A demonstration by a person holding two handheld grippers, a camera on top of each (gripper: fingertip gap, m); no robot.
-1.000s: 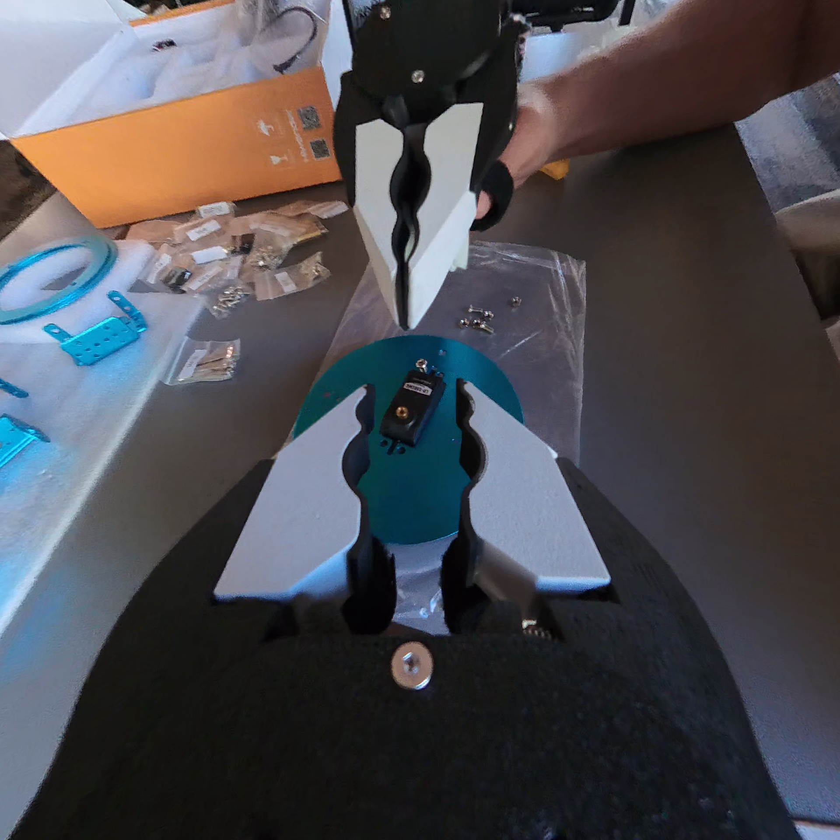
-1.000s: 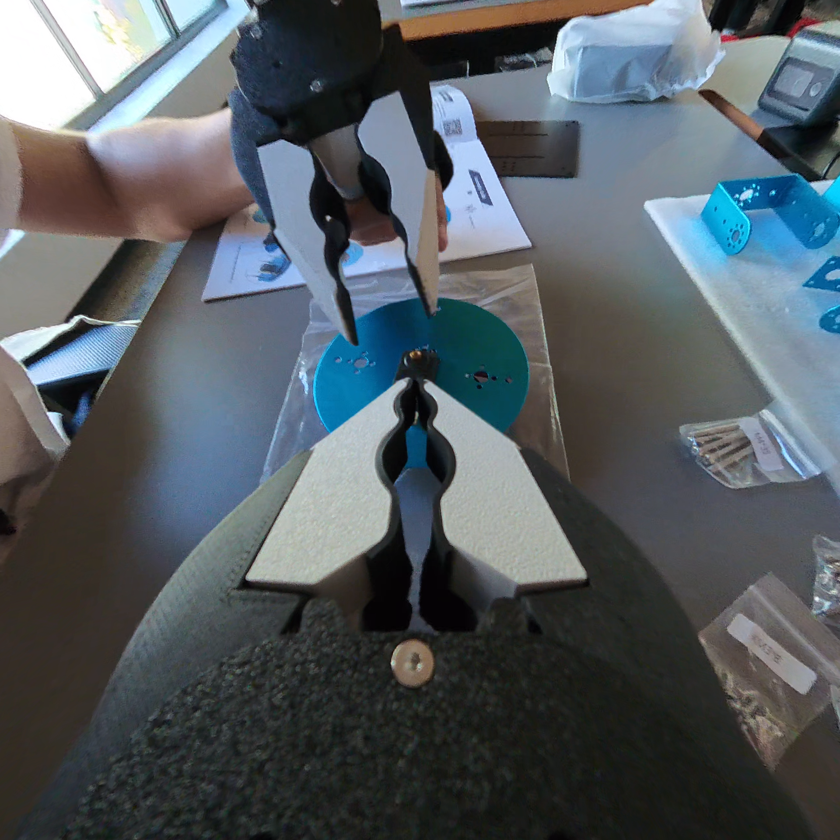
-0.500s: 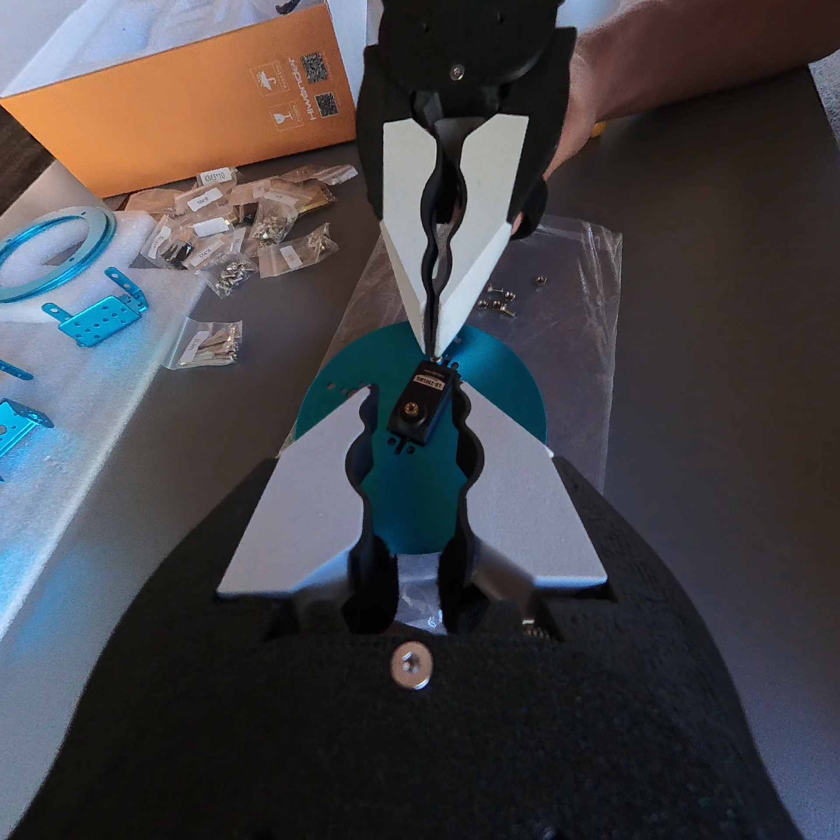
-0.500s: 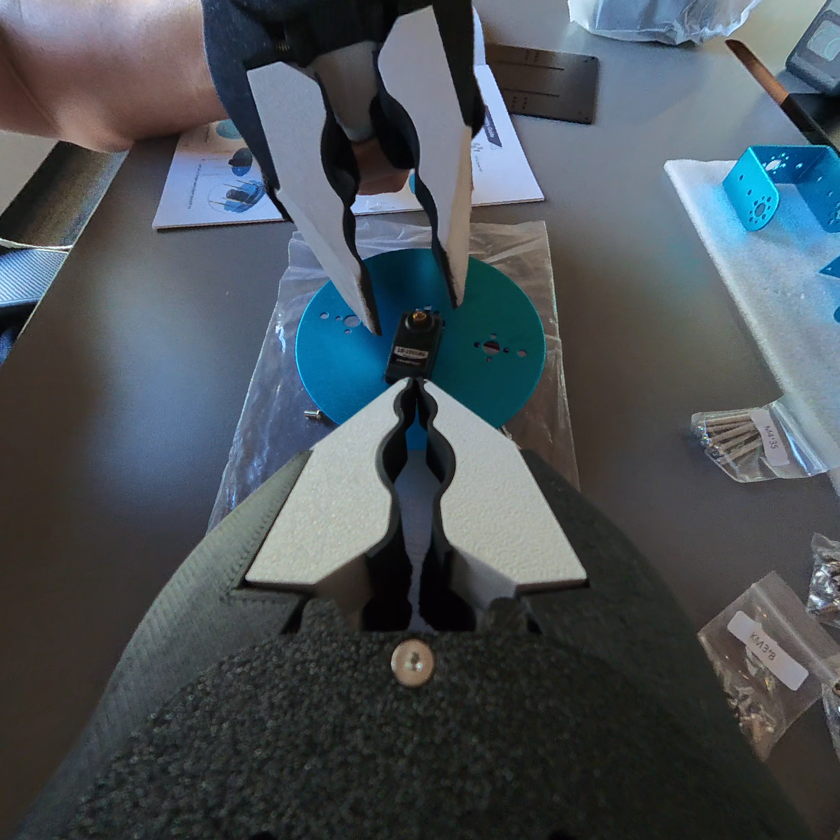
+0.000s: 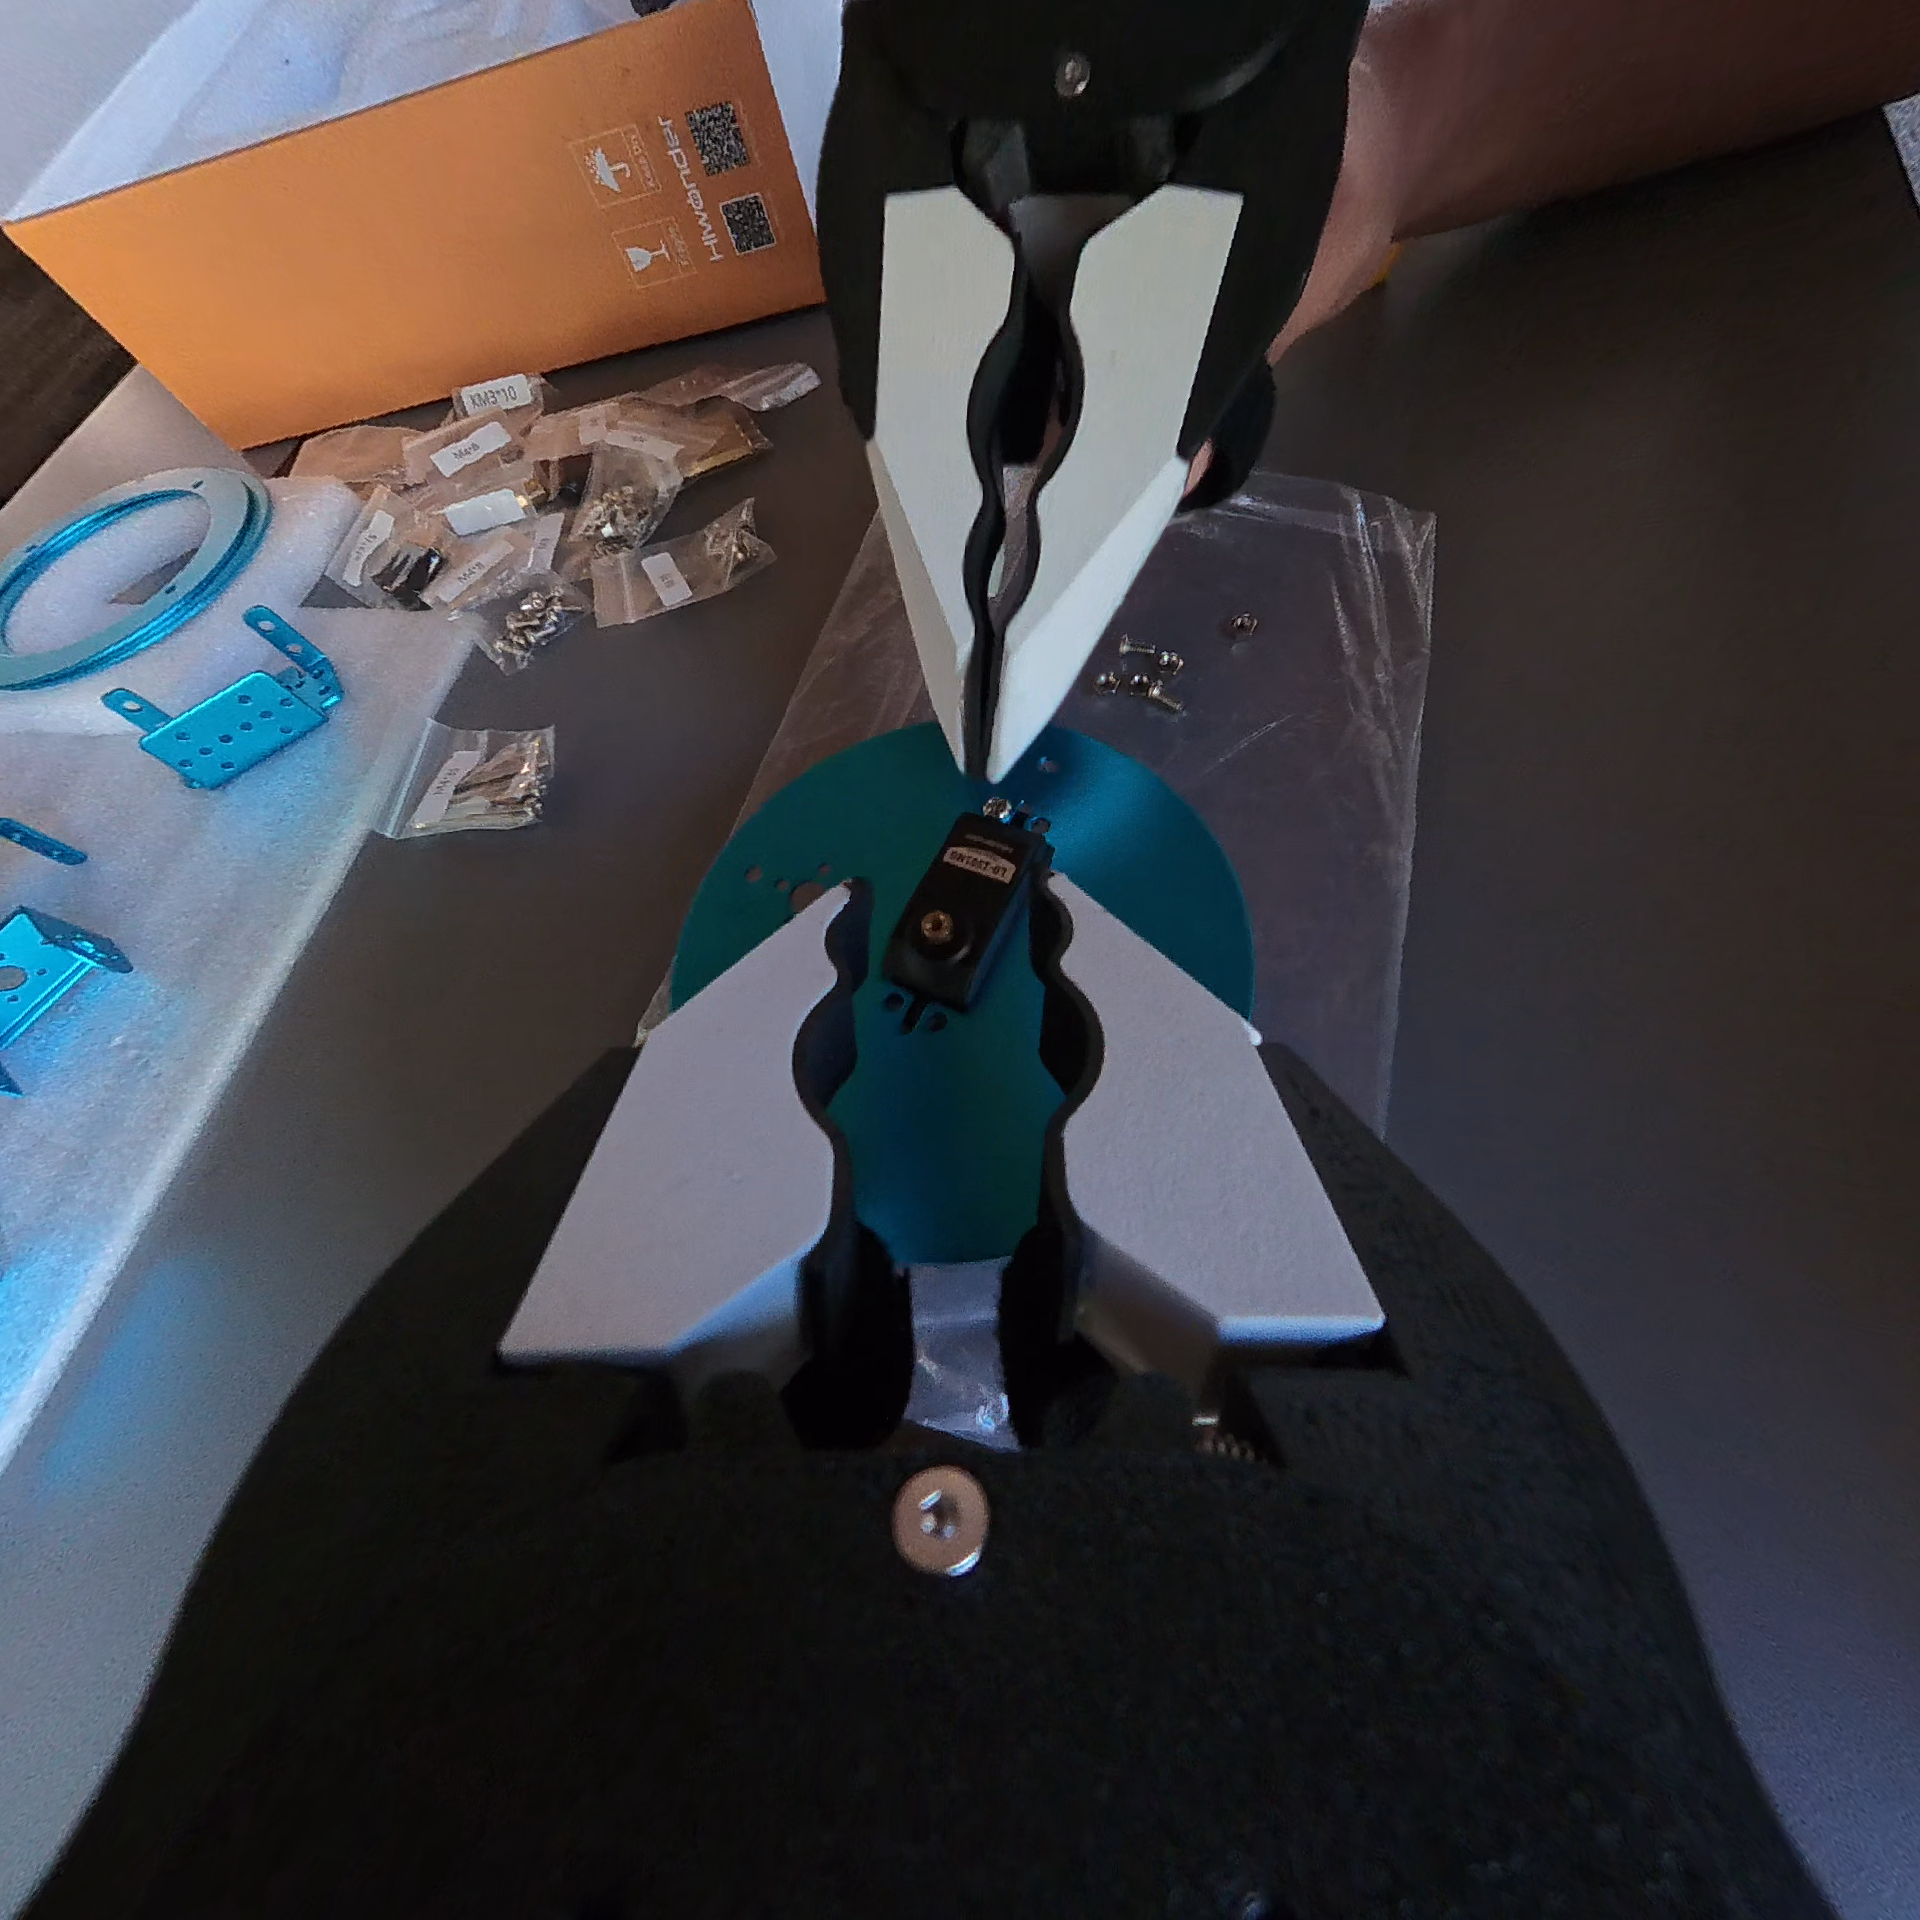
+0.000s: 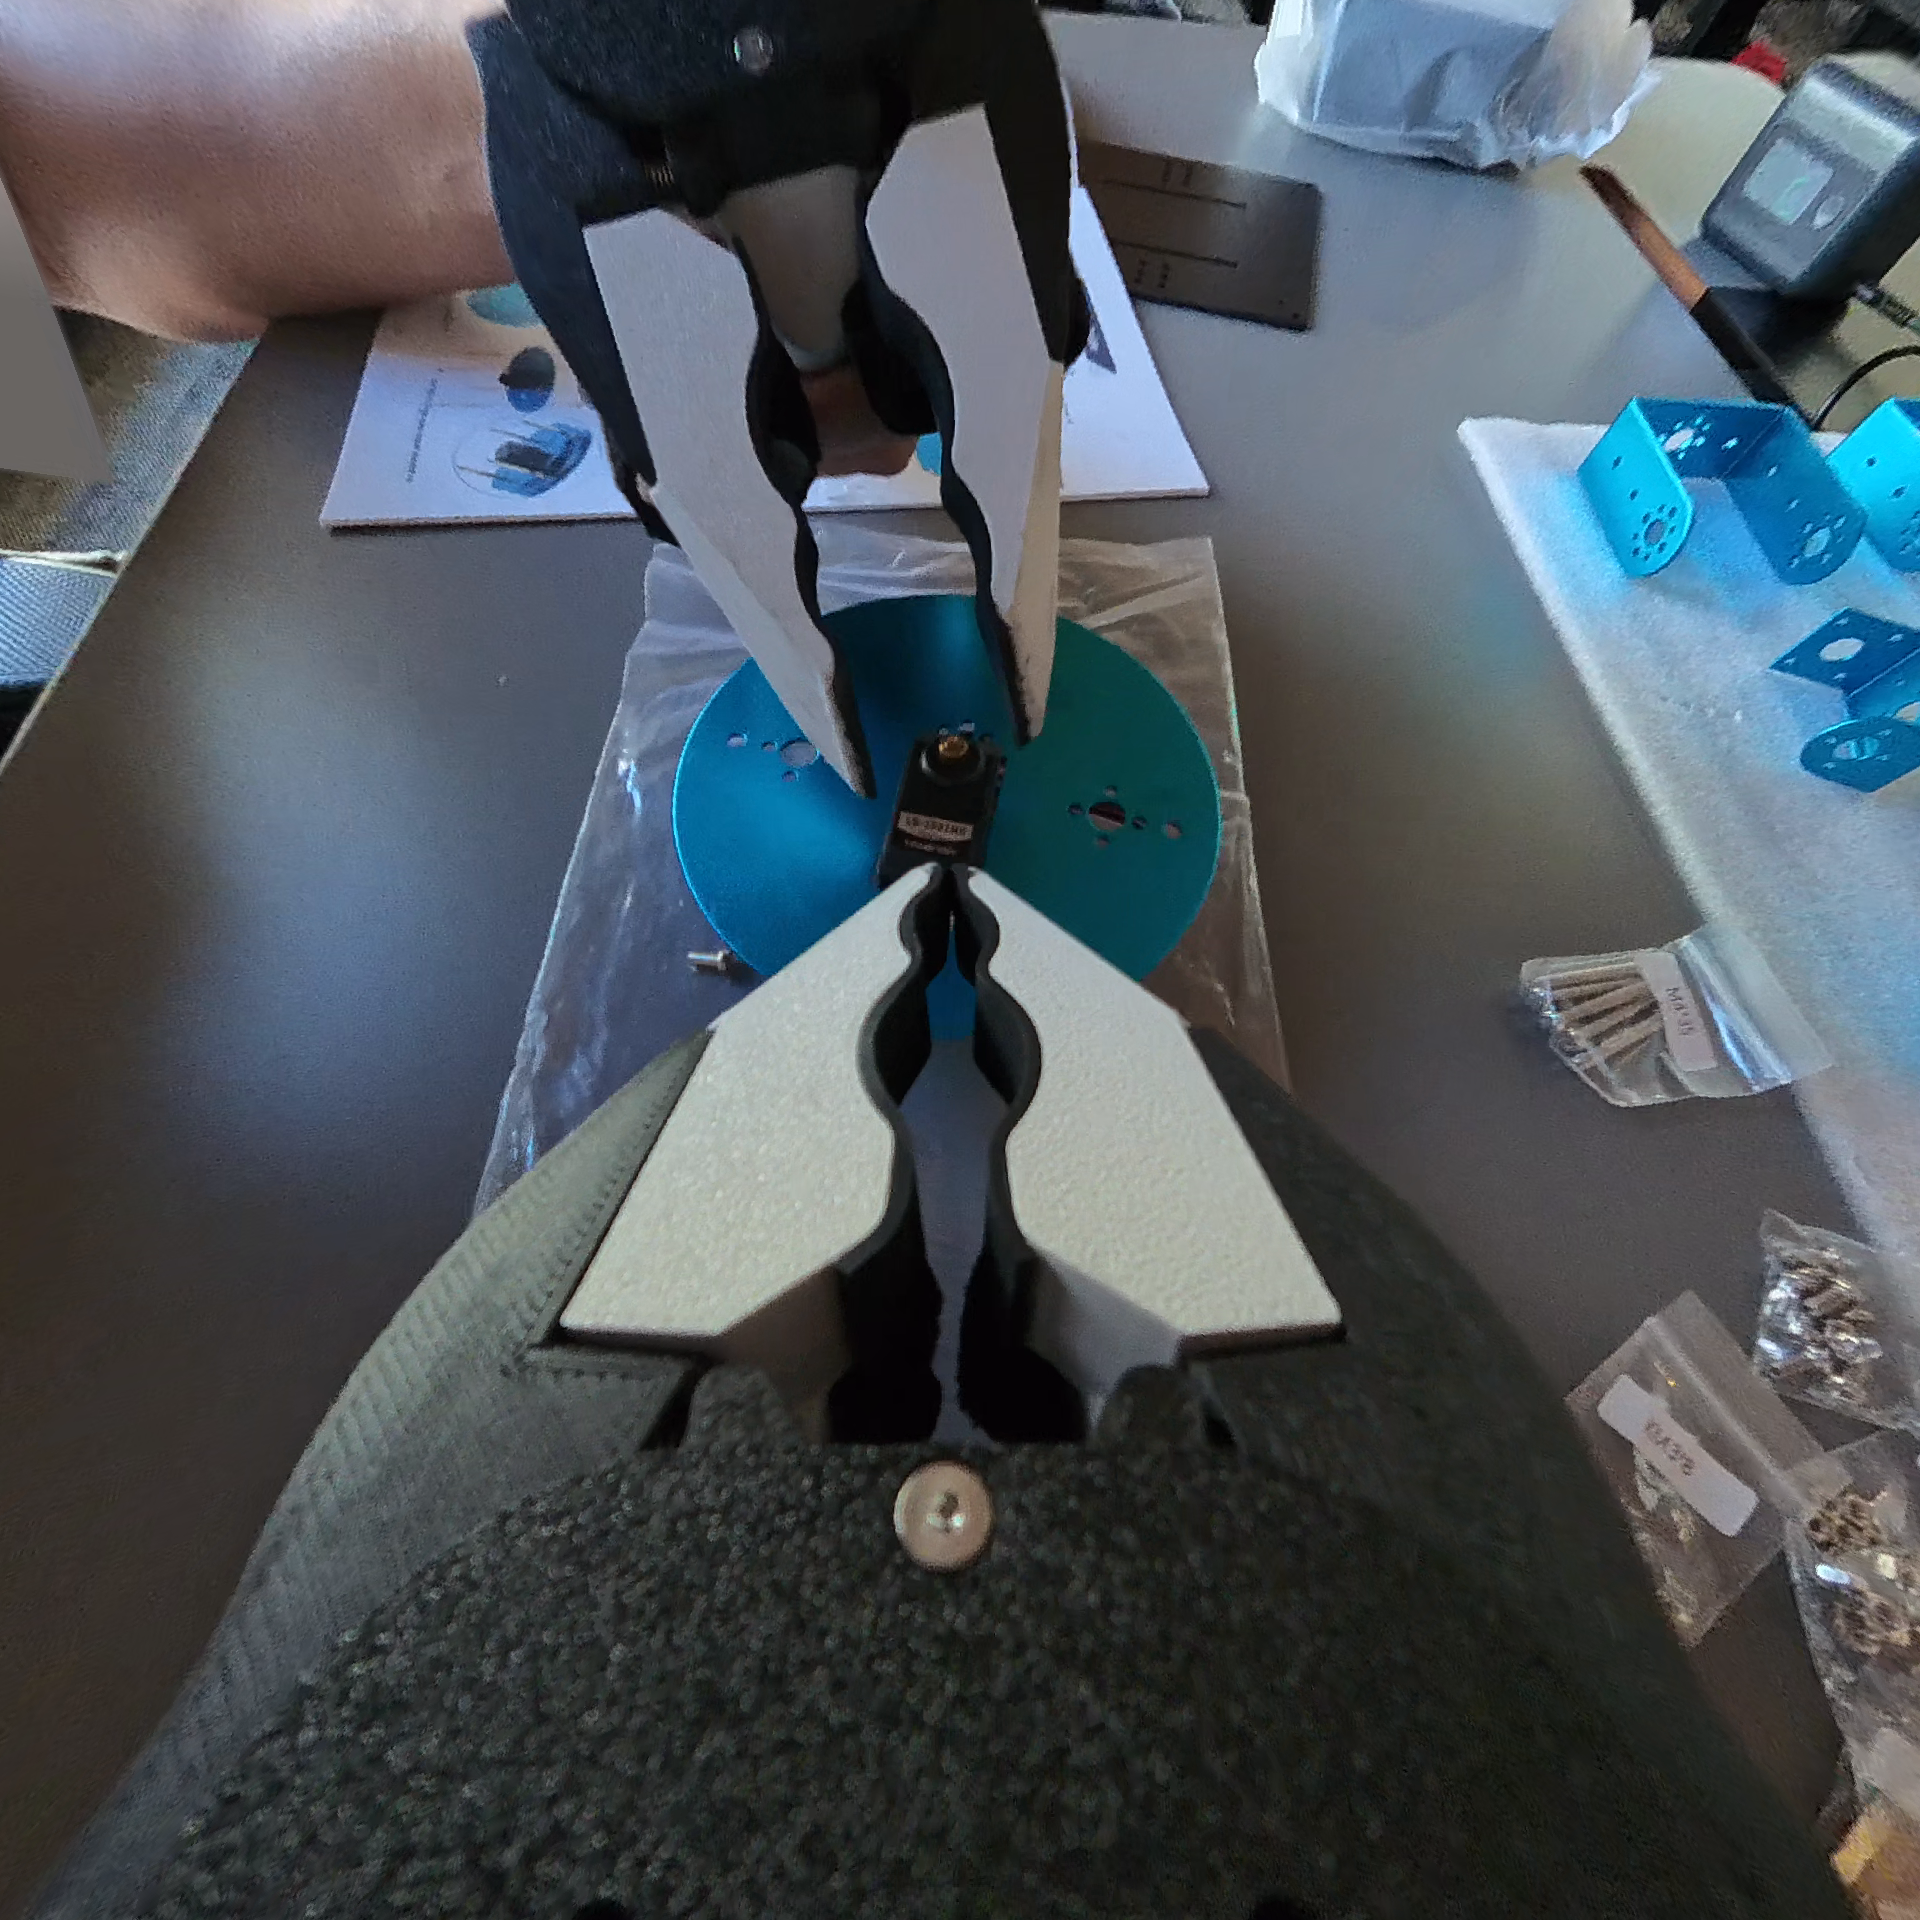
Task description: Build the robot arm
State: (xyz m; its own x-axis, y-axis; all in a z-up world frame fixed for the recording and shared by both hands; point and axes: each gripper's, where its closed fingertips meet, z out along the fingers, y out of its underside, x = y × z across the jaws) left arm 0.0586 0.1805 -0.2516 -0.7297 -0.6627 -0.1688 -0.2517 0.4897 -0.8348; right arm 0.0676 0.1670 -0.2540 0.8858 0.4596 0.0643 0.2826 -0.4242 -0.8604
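Meanwhile my right tool (image 6: 948, 881), pinched closed on nothing visible, had dropped to the black servo's (image 5: 966, 914) end on the blue disc (image 5: 1143, 883); my left tool (image 5: 948, 891) straddled it, spread wide, empty.

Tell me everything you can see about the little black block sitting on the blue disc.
The black block is a small, boxy part, plastic by its look, with a brass-coloured hub on top at one end and a pale label at the other. It sits near the middle of the blue disc, slightly askew. The open left gripper has a finger on either side of it; contact is unclear. The shut right gripper has its tips at the label end.
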